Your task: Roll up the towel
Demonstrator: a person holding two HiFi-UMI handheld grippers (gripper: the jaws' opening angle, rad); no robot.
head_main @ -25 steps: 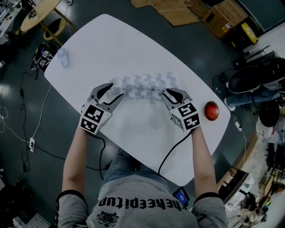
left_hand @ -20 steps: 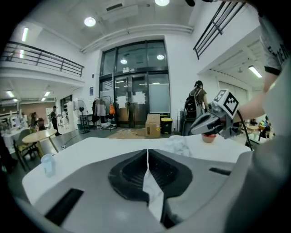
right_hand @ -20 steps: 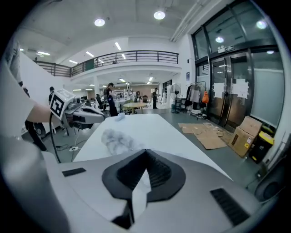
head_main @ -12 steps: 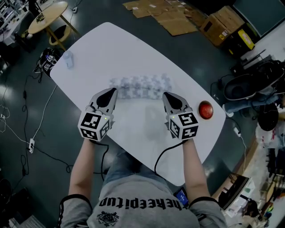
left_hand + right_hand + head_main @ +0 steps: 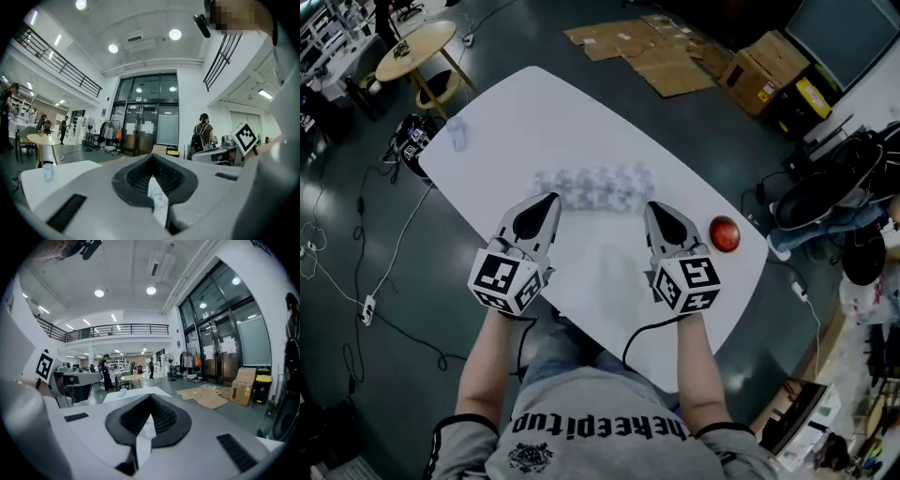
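Observation:
The pale grey-and-white patterned towel (image 5: 595, 187) lies as a short band across the middle of the white table (image 5: 525, 108). My left gripper (image 5: 550, 200) is shut at the towel's near left corner. My right gripper (image 5: 652, 209) is shut at its near right corner. Both are lifted above the tabletop. In the left gripper view a thin strip of patterned cloth (image 5: 158, 201) shows pinched between the closed jaws of the left gripper (image 5: 152, 164). In the right gripper view a similar pale strip (image 5: 145, 434) sits between the closed jaws of the right gripper (image 5: 151, 401).
A red ball-like fruit (image 5: 724, 233) rests near the table's right edge. A small clear cup (image 5: 457, 133) stands at the far left corner. Off the table are a round wooden table (image 5: 414, 45), cardboard boxes (image 5: 764, 61) and floor cables (image 5: 366, 305).
Both grippers stood open at the towel's near corners, then shut. They have since risen toward the head camera with the near edge between their jaws.

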